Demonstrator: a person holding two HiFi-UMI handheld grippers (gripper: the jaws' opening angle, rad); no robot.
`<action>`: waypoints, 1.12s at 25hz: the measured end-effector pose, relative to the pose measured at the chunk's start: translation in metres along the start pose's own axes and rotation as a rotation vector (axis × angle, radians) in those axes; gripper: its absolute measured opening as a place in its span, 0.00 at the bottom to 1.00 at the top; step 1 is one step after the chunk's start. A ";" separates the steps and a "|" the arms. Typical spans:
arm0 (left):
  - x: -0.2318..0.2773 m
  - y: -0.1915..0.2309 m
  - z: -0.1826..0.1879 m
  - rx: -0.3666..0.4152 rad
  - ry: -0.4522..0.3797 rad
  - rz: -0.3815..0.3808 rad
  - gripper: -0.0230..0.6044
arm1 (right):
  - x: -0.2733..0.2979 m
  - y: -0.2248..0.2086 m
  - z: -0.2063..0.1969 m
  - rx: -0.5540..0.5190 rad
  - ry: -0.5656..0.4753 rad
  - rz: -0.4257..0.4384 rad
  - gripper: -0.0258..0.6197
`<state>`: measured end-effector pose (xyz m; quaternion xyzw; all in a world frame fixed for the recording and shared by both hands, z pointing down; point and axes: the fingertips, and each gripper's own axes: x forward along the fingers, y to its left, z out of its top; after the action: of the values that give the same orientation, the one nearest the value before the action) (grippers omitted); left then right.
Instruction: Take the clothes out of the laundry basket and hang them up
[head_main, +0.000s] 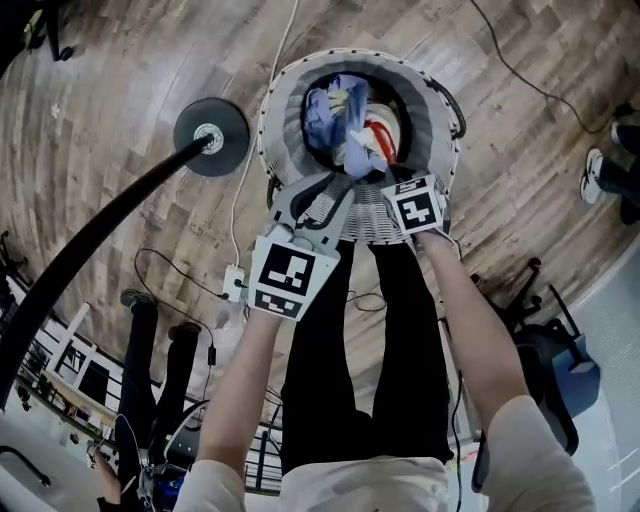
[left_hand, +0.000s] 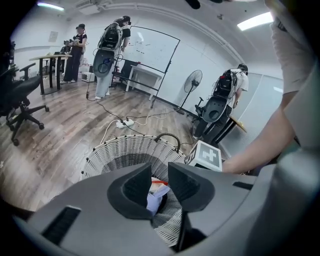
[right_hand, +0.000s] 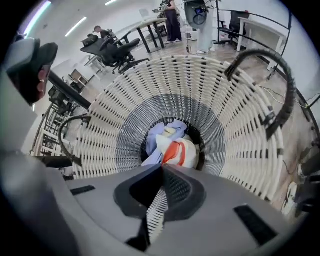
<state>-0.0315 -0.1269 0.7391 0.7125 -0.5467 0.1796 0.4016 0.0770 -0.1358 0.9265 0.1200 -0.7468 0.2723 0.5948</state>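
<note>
**Q:** Where are the clothes found?

**A:** A crumpled heap of pale blue, white and orange-red clothes (head_main: 340, 115) (right_hand: 172, 145) is seen at the bottom of the round white woven laundry basket (head_main: 275, 100) (right_hand: 240, 150). The basket is stood on the grey-brown wooden plank floor (head_main: 120, 80).

**Q:** How are the two grippers shown?

**A:** The left gripper (left_hand: 160, 175) is held over the basket's near rim. Its jaws are spread, nothing is pinched, and the heap is glimpsed through the gap, well below. The right gripper (right_hand: 161, 167) is pointed down into the basket's mouth. Its fingertips are pressed together with nothing between them, well apart from the heap.

**Q:** What is shown around the basket?

**A:** A dark curved handle (right_hand: 280, 75) is fixed at the rim. The black round base of a stand (head_main: 211, 138) is seen just beside the basket, and a white cable (head_main: 240, 200) is laid across the floor between them.
</note>
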 end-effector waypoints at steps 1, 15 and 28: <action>-0.003 -0.002 0.001 -0.003 0.002 0.006 0.22 | -0.008 0.003 0.002 -0.003 -0.006 0.005 0.05; -0.069 -0.055 0.036 -0.062 -0.053 0.096 0.22 | -0.125 0.021 0.012 -0.031 -0.101 0.069 0.05; -0.113 -0.093 0.072 -0.098 -0.153 0.188 0.21 | -0.238 0.057 0.040 -0.092 -0.260 0.182 0.05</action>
<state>0.0034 -0.1035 0.5812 0.6494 -0.6482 0.1345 0.3742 0.0783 -0.1455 0.6790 0.0587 -0.8370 0.2729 0.4707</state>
